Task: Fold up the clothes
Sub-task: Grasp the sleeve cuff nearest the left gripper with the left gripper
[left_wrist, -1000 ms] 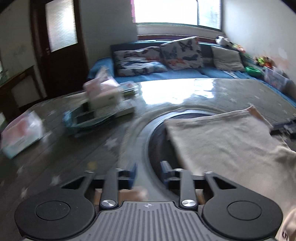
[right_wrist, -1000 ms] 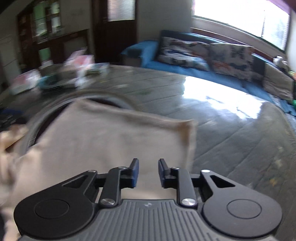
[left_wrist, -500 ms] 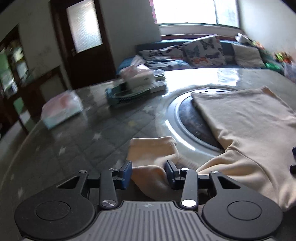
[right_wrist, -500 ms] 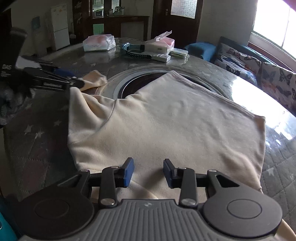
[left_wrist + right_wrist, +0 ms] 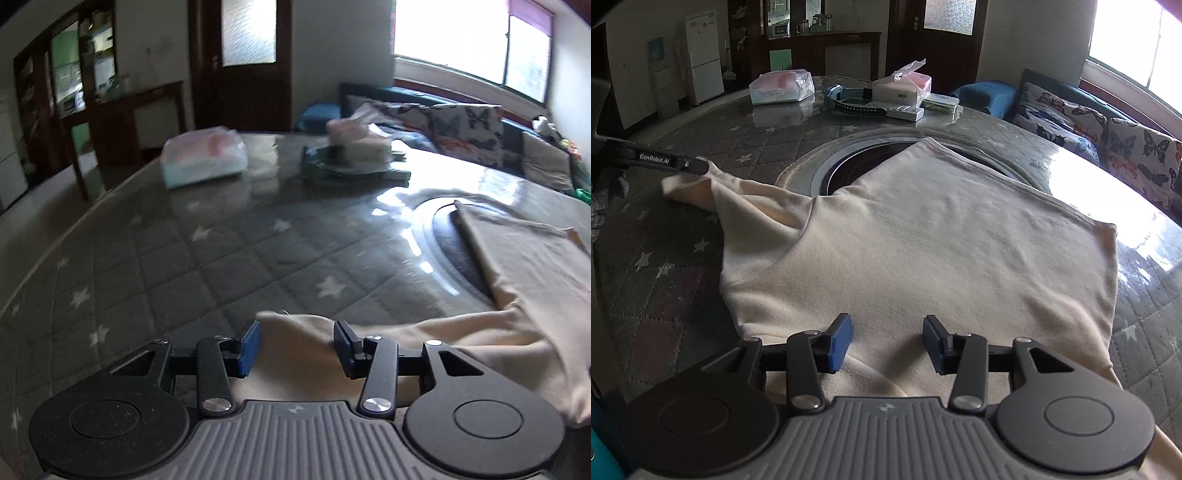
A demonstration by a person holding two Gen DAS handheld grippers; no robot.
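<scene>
A cream T-shirt [image 5: 923,240] lies spread on the quilted round table, partly over the table's dark centre ring [image 5: 849,162]. Its left sleeve [image 5: 701,184] is stretched out to the left. My left gripper [image 5: 295,345] is open, its jaws wide apart around the end of that sleeve [image 5: 295,332]; in the right wrist view its finger [image 5: 665,162] rests at the sleeve tip. My right gripper [image 5: 886,341] is open, low over the shirt's near edge, with cloth under both fingers.
At the far side of the table stand a wrapped tissue pack [image 5: 781,86], an open tissue box [image 5: 903,86] on flat items and a blue watch [image 5: 849,101]. A sofa with butterfly cushions [image 5: 1089,122] is beyond the table. A fridge [image 5: 701,55] is far left.
My left gripper swung left and came onto the sleeve end, now drawn further left. My right gripper settled at the shirt's near edge. Both jaws opened wider.
</scene>
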